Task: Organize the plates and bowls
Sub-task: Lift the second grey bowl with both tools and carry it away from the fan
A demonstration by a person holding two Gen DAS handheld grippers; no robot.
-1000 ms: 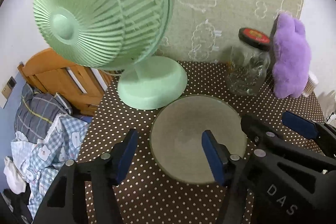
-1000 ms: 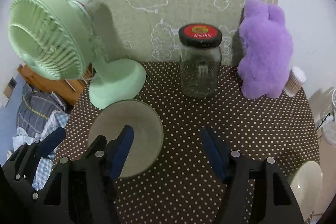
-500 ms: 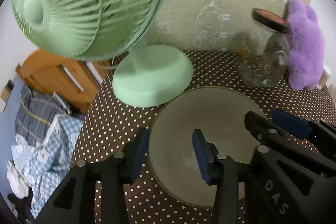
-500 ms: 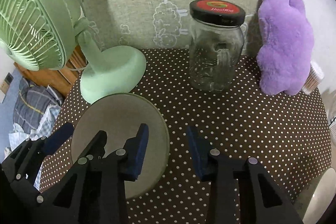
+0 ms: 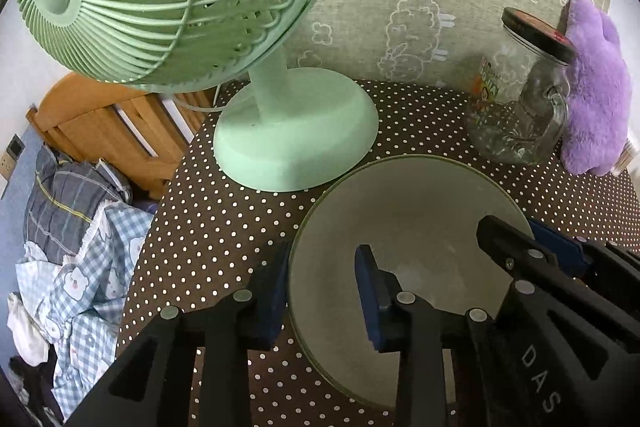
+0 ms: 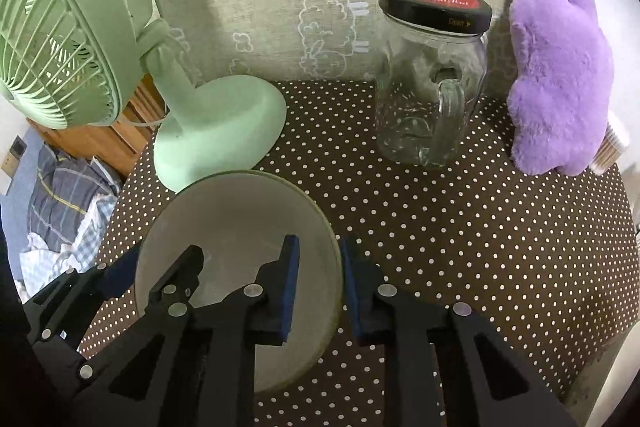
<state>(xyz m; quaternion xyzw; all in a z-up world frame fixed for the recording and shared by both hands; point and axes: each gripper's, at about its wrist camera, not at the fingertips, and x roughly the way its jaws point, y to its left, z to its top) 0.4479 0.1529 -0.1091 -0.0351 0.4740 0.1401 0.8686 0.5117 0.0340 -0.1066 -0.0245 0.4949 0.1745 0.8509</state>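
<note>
Bowl: a pale grey-green bowl [image 5: 412,227] sits on the brown polka-dot tablecloth [image 6: 460,227], just in front of the base of the green fan [image 5: 296,131], close to touching it.
Left gripper: the left gripper [image 5: 322,291] straddles the bowl's left rim, one blue pad outside the wall and the other inside; its jaws have just been closing on the rim, and the outer pad lies against the wall, though the inner pad may not quite be touching yet.
Right gripper: the right gripper [image 6: 320,283] straddles the bowl's right rim and its jaws have just been closing; the pads now pinch the wall between them.
Behind the bowl: a glass jar [image 6: 432,83] with a black lid stands upright near the back wall, just beside a purple plush toy [image 6: 560,67].
Off the table: checked fabric [image 5: 76,259] lies heaped at the left.
</note>
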